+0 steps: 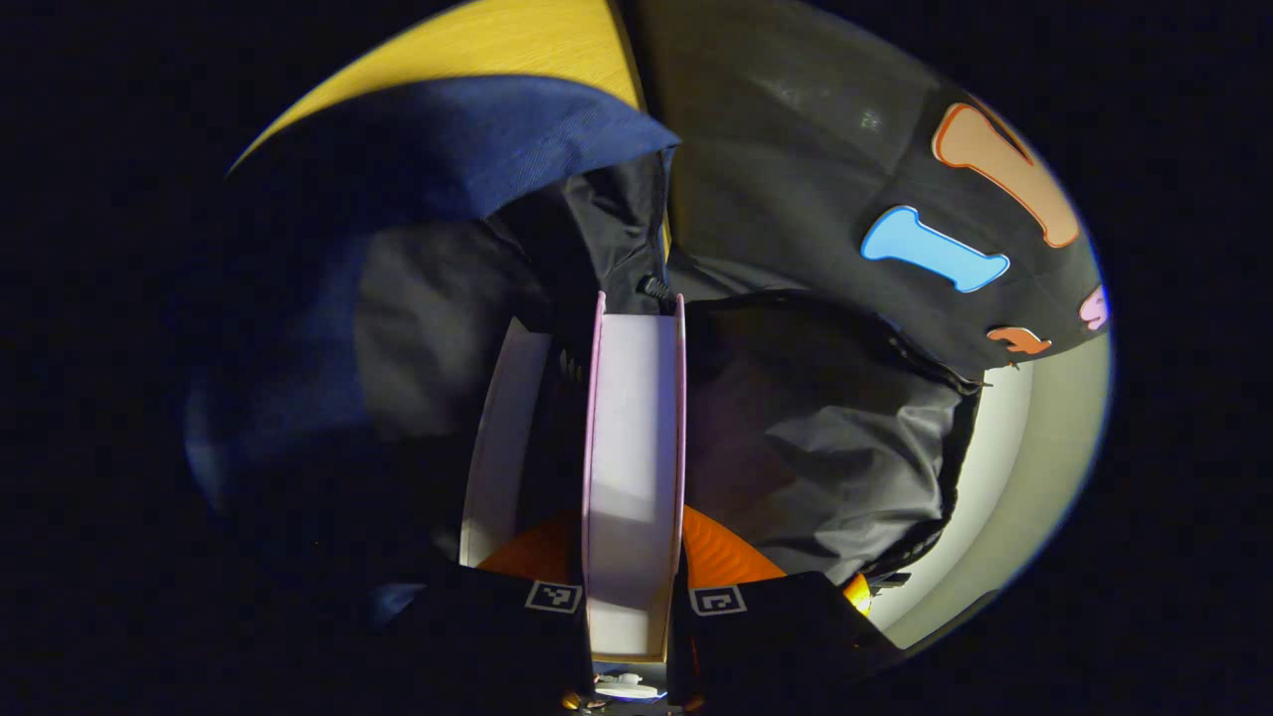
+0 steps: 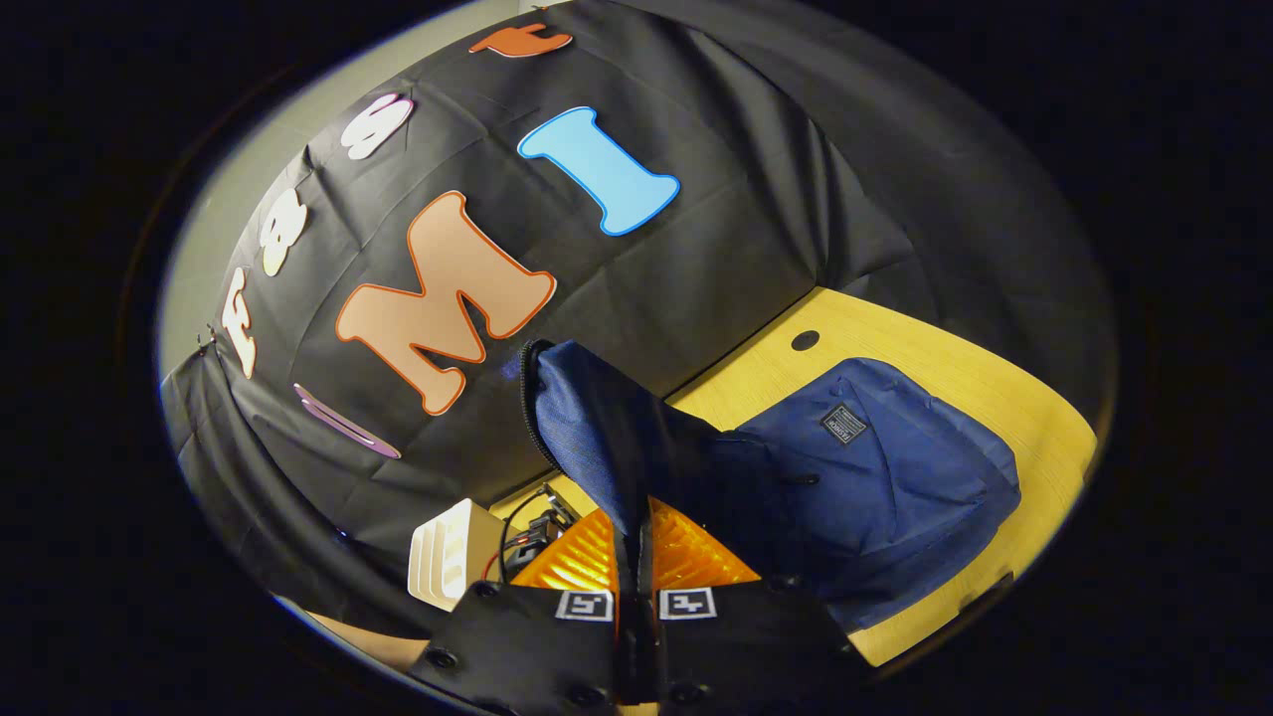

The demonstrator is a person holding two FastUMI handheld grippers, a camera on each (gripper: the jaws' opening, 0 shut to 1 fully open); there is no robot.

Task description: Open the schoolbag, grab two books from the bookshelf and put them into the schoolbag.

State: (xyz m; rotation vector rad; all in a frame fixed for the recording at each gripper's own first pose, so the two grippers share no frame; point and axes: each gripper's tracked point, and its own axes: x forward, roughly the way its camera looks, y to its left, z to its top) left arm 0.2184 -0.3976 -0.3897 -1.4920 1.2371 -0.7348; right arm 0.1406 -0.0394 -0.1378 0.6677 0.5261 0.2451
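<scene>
The blue schoolbag [image 2: 875, 477] lies flat on the yellow wooden table [image 2: 1004, 393] in the right half of the right gripper view, label patch facing up, and its opening edge is pulled up into a tall flap near the centre of the frame. The right gripper [image 2: 636, 607] at the bottom centre has its fingers pressed together right on that flap of fabric, so it's pinching the bag's zipper edge and holding it lifted. Just left of the gripper, low in the frame, there's a white slotted bookshelf [image 2: 453, 562] with some dark cables beside it, sitting against the black cloth wall [image 2: 696, 278].

In the left gripper view things are tighter. A book [image 1: 635, 477] with a pinkish cover and white page block stands edge-on in the middle of the frame, and the left gripper [image 1: 635, 602] at the bottom is clamped on it, one finger on each cover. The book's far end reaches into the bag's dark grey lining [image 1: 825, 438], which bulges across the centre and right. Just left of it, a second white book [image 1: 502, 447] already stands inside the bag, roughly parallel and slightly apart. The blue outer fabric of the bag arches over the upper left, with a strip of the table above it
</scene>
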